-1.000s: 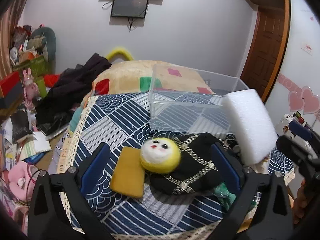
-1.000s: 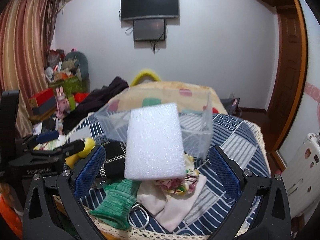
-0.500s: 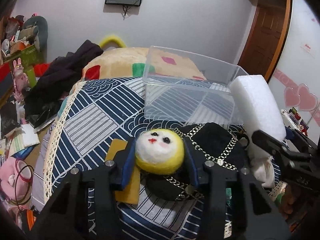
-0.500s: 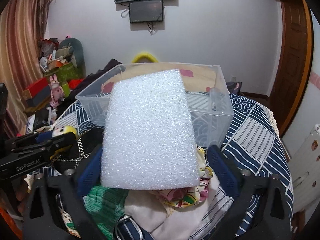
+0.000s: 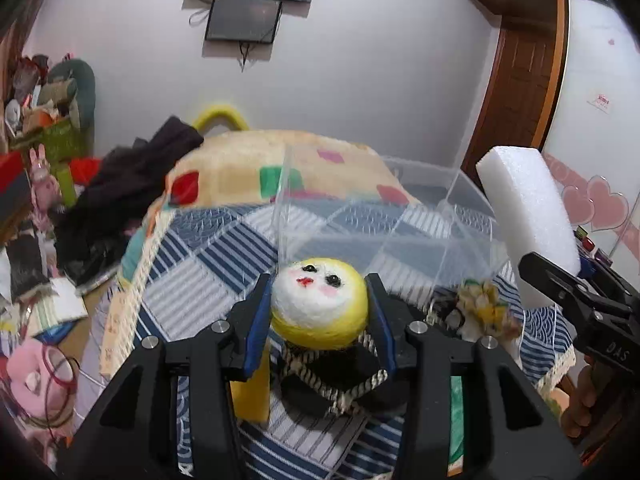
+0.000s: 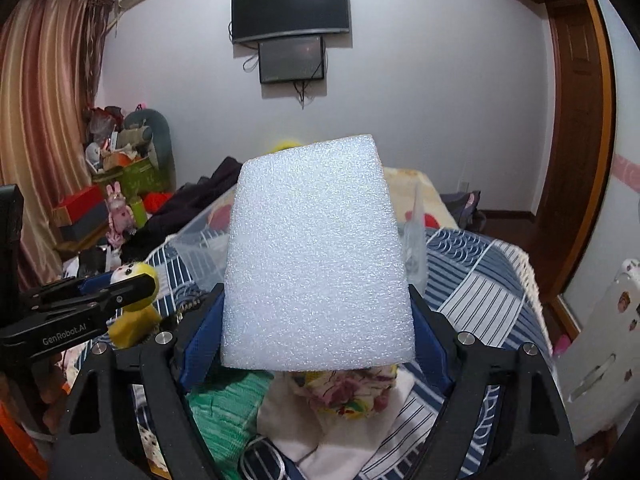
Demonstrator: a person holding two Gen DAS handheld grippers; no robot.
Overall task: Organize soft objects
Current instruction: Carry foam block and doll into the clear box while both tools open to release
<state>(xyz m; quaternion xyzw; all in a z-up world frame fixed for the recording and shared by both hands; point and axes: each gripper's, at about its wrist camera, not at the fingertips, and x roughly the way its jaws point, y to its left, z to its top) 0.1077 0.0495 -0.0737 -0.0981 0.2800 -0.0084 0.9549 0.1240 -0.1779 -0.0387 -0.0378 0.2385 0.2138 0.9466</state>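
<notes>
in your left wrist view, your left hand-held gripper (image 5: 320, 308) is clamped on the yellow doll head (image 5: 319, 309), holding it lifted over the black chain-trimmed bag (image 5: 340, 376) and the yellow sponge (image 5: 251, 394) on the blue patterned cloth (image 5: 192, 280), just in front of the clear plastic bin (image 5: 384, 224); at the right edge the white foam block (image 5: 528, 216) sits in your other gripper. in your right wrist view, your right hand-held gripper (image 6: 316, 336) is clamped on the white foam block (image 6: 316, 256), raised above the floral cloth (image 6: 344, 392) and the green knit cloth (image 6: 224, 412), with the bin (image 6: 200, 236) behind it and the doll head (image 6: 134, 276) at the left.
</notes>
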